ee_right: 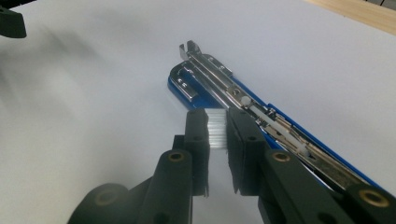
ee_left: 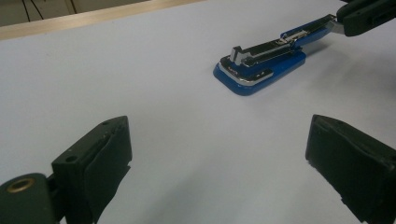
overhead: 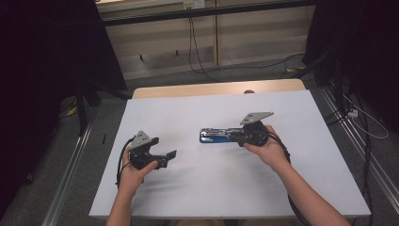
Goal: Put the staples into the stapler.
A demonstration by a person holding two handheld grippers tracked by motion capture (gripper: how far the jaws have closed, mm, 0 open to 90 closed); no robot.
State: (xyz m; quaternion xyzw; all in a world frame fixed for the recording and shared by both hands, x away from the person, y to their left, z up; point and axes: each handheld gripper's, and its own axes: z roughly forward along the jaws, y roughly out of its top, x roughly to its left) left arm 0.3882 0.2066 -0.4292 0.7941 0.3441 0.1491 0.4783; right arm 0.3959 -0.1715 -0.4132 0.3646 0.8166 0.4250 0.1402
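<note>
On the white table [overhead: 226,188], between the two grippers but much closer to the right one, lies a blue stapler [overhead: 217,136], its metal magazine swung open and exposed along the top. From the high view it stretches lengthwise across the sheet, its front end pointing toward the left gripper [overhead: 170,156] and its rear end reaching right up to the right gripper [overhead: 236,135].

The left gripper sits well apart from the stapler, resting low near the table with the person's left hand [overhead: 134,173] wrapped around its body. Its jaws stand wide apart with nothing but bare table between them; in the left gripper view the stapler [ee_left: 261,63] lies ahead and to the right of that gap, and the tip of the other gripper shows at its far end.

The right gripper, held in the right hand [overhead: 268,150], hovers just over the stapler's rear half. In the right gripper view its jaws [ee_right: 217,135] are drawn close together and pinch a small strip of staples [ee_right: 216,130], which stands upright between the pads. The stapler [ee_right: 219,88] runs diagonally just beyond and to the right of the jaws, its open channel passing close beside the right-hand pad, with the clamped strip poised above the blue base near the channel.
</note>
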